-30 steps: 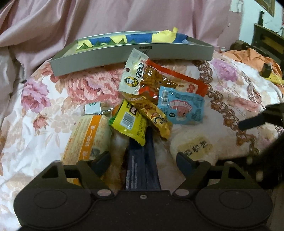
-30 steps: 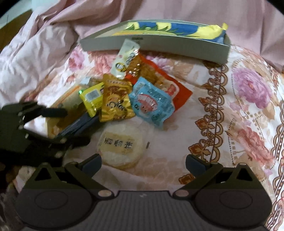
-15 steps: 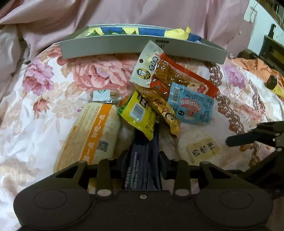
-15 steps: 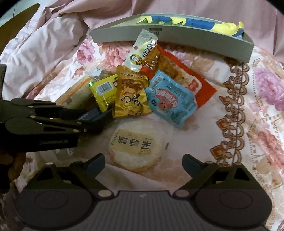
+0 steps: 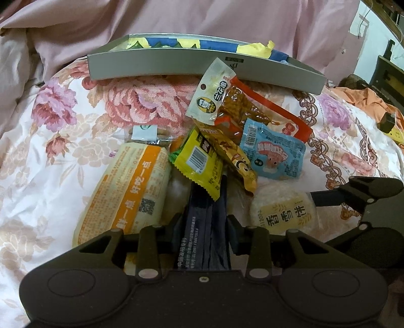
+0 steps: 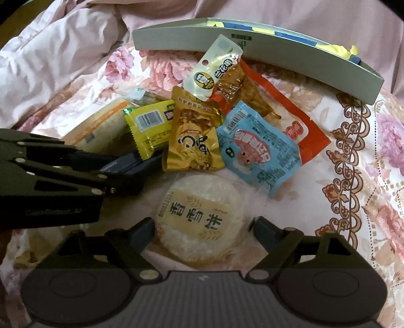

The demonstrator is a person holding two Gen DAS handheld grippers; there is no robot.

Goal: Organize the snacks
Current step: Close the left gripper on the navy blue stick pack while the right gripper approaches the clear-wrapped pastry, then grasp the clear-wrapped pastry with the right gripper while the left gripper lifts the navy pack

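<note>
Left tongs (image 5: 205, 227): we are pinching the dark packet (image 5: 207, 227), grip loosening a little.
Right tongs (image 6: 202, 227): spread around the round rice cracker (image 6: 199, 222).
Left to do: the snack pile (image 6: 202, 131) is waiting outside the tray (image 6: 252, 50).

A floral bedspread (image 5: 63, 161) with pink and red blossoms covers the bed. Pale pink bedding (image 5: 202, 22) is bunched along the far side. At the far right lies crumpled orange cloth (image 5: 373, 101), with dark furniture (image 5: 388, 75) beyond it.

Under me lies a floral bedspread (image 5: 63, 141); a pink quilt (image 5: 202, 17) is bunched behind, dark furniture (image 5: 387, 75) at right.
</note>
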